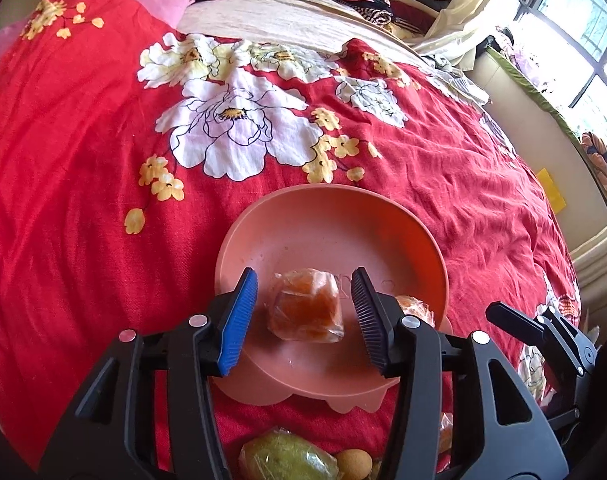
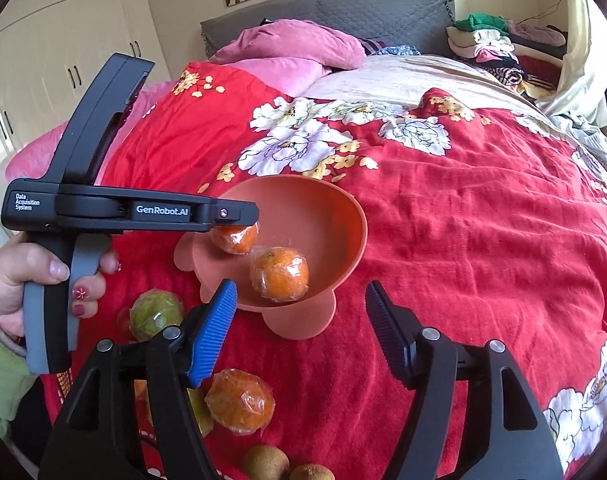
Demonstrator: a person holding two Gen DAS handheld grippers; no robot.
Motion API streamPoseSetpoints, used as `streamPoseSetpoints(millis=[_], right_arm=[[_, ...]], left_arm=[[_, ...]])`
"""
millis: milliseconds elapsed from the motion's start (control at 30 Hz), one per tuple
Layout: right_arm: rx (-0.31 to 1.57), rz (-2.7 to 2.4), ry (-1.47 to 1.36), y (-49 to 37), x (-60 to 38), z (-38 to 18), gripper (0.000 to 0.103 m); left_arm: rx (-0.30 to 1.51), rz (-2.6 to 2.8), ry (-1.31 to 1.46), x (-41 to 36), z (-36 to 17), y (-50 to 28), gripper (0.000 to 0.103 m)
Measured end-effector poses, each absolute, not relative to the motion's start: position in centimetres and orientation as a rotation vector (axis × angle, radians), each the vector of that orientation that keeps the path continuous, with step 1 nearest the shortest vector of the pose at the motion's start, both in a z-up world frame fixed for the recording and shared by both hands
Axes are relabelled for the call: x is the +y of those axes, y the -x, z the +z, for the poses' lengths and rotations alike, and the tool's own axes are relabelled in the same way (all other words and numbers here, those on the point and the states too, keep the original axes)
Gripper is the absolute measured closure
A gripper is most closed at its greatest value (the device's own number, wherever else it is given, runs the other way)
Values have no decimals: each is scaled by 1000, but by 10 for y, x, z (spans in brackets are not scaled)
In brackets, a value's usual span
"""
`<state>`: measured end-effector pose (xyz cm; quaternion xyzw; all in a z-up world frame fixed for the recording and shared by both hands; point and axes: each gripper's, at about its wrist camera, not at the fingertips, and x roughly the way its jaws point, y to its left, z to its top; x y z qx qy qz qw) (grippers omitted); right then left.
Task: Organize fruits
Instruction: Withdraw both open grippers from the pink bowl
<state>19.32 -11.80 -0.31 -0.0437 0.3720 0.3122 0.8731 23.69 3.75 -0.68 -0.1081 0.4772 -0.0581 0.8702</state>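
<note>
A salmon-pink bowl (image 1: pixel 327 200) (image 2: pixel 343 208) sits on the red flowered bedspread. Two oranges wrapped in clear film lie in it. In the left wrist view my left gripper (image 1: pixel 305 320) straddles one wrapped orange (image 1: pixel 305 308), and its pads stand clear of the fruit on both sides. The second orange (image 1: pixel 413 306) is half hidden behind the dark finger. In the right wrist view my right gripper (image 2: pixel 301 285) is open just short of the bowl's near lobe, with the nearer orange (image 2: pixel 279 274) beyond it. My left gripper (image 2: pixel 239 216) hovers over the far orange (image 2: pixel 235 238).
Loose fruit lies on the bedspread before the bowl: a wrapped green fruit (image 2: pixel 155 314) (image 1: pixel 287 456), a wrapped orange (image 2: pixel 241 400) and small brown fruits (image 2: pixel 265 462) (image 1: pixel 353 460). A hand (image 2: pixel 23 276) grips the left tool. Pink pillows (image 2: pixel 287 48) and piled clothes (image 2: pixel 487 44) lie at the bed's far end.
</note>
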Motion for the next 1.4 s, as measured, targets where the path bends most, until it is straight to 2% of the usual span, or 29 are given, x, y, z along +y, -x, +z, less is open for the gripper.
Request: streamPoseSetpoints(millis=[100, 267, 600, 700, 1400], right_arm=[[772, 645, 84, -191, -122, -2, 32], [761, 632, 69, -187, -129, 2, 28], [737, 605, 59, -180, -137, 11, 19], [731, 598, 56, -178, -139, 13, 18], [687, 601, 64, -150, -147, 34, 10]], left_arm=[[973, -118, 219, 37, 0, -230, 58], [920, -113, 207, 36, 14, -214, 34], [843, -88, 186, 40, 37, -174, 13], [829, -87, 188, 41, 42, -165, 10], [788, -65, 177, 40, 53, -118, 10]])
